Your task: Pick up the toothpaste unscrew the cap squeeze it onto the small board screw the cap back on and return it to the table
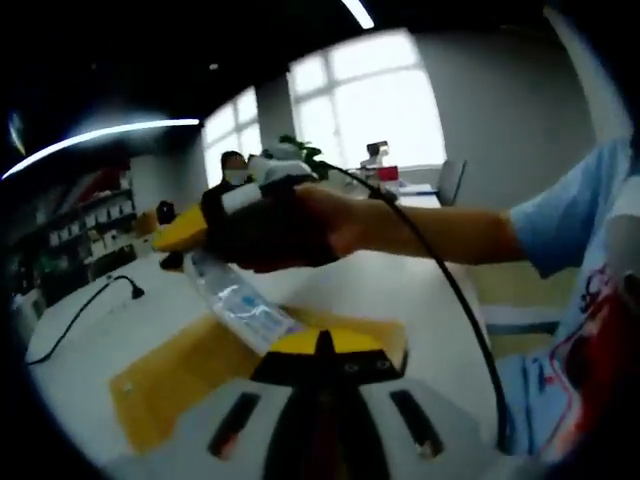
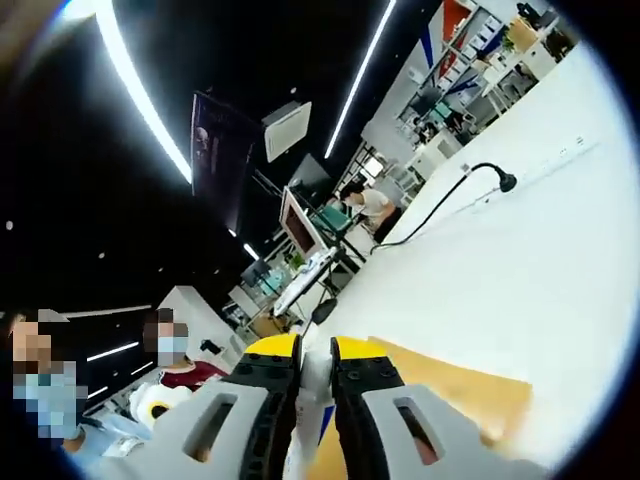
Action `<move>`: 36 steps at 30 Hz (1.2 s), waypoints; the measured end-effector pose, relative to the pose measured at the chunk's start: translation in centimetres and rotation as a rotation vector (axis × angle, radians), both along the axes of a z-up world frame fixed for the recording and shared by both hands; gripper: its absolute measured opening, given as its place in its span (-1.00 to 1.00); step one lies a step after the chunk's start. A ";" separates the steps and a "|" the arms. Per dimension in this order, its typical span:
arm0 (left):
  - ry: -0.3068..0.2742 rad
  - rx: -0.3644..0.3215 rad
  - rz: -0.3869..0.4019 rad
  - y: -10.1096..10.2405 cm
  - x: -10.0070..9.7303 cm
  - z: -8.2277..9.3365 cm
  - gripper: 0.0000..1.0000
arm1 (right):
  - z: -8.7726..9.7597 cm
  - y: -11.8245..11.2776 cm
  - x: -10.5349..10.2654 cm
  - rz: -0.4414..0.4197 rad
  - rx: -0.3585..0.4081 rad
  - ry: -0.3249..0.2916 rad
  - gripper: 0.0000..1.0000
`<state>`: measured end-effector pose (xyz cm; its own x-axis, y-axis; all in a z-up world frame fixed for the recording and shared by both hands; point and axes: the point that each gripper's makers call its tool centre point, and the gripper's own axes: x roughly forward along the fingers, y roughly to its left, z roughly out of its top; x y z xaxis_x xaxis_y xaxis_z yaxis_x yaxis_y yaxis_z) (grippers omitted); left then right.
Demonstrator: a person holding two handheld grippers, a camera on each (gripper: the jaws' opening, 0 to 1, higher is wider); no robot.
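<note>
The toothpaste tube [image 1: 243,304], clear with blue print, hangs slanted above the table. My left gripper [image 1: 325,345] is shut on its flat tail end. My right gripper [image 1: 185,240], held by a black-gloved hand [image 1: 270,225], meets the tube's far cap end from the upper left. In the right gripper view, the yellow-tipped right gripper [image 2: 316,372] is shut on the tube's white cap end [image 2: 316,385]. The small wooden board [image 1: 170,380] lies flat on the white table [image 1: 120,330] under the tube; in the right gripper view the board [image 2: 450,392] sits just beyond the jaws.
A black cable [image 1: 90,300] with a plug [image 2: 505,182] runs across the table beyond the board. The person's bare forearm [image 1: 430,232] and blue sleeve reach in from the right. Other people [image 2: 170,360] sit in the background near shelves and desks.
</note>
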<state>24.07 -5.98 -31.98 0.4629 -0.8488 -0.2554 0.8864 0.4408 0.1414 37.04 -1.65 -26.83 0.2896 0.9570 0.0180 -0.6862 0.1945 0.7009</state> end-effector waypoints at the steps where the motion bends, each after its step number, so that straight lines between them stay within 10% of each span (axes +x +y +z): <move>1: 0.000 0.002 0.001 0.0 0.0 0.0 -1.00 | -0.1 0.1 0.0 0.000 -0.008 -0.002 -0.80; 11: -0.005 0.031 0.018 -0.1 0.3 -0.7 -1.00 | -2.7 0.0 1.3 -0.023 -0.113 0.008 -0.77; 36: 0.013 0.061 0.015 -0.3 0.4 -1.3 -1.00 | -5.8 -0.4 2.2 -0.046 -0.361 -0.186 -0.74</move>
